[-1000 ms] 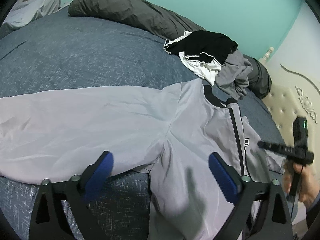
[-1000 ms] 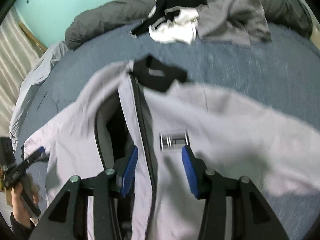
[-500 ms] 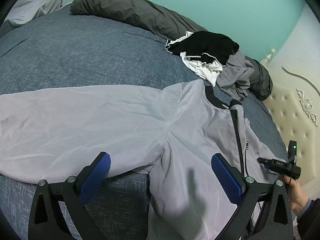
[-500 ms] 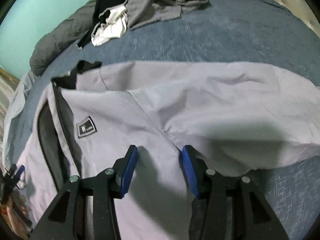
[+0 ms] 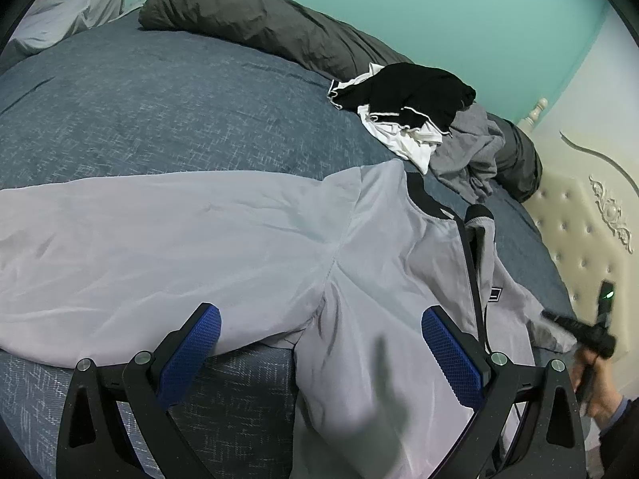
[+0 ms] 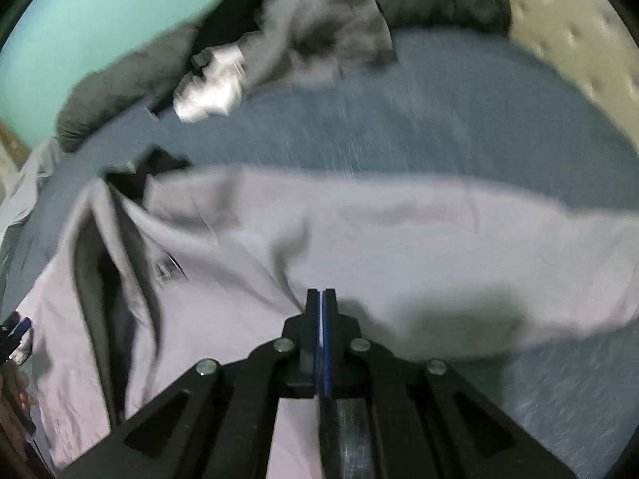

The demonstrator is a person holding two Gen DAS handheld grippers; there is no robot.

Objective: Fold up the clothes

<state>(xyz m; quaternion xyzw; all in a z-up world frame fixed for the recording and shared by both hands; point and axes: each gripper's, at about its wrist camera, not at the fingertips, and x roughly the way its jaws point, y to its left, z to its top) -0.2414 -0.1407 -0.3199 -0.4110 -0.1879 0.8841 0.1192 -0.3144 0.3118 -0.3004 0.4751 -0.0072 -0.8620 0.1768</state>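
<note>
Both grippers are black frames with silver screws. The left gripper (image 5: pixel 319 343) and the right gripper (image 6: pixel 320 299) carry blue textured pads (image 5: pixel 451 355).

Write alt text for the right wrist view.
The right gripper is shut on the light grey jacket near its armpit, where a sleeve stretches right across the blue bedspread. A blurred pile of clothes lies at the far edge.

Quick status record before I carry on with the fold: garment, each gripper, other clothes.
garment: light grey jacket spread flat on the blue bed cover, sleeves out
left gripper: open, fingers over the armpit
right gripper: shut, seemingly pinching jacket fabric by the other armpit
other clothes: black, white and grey pile beyond the collar
</note>
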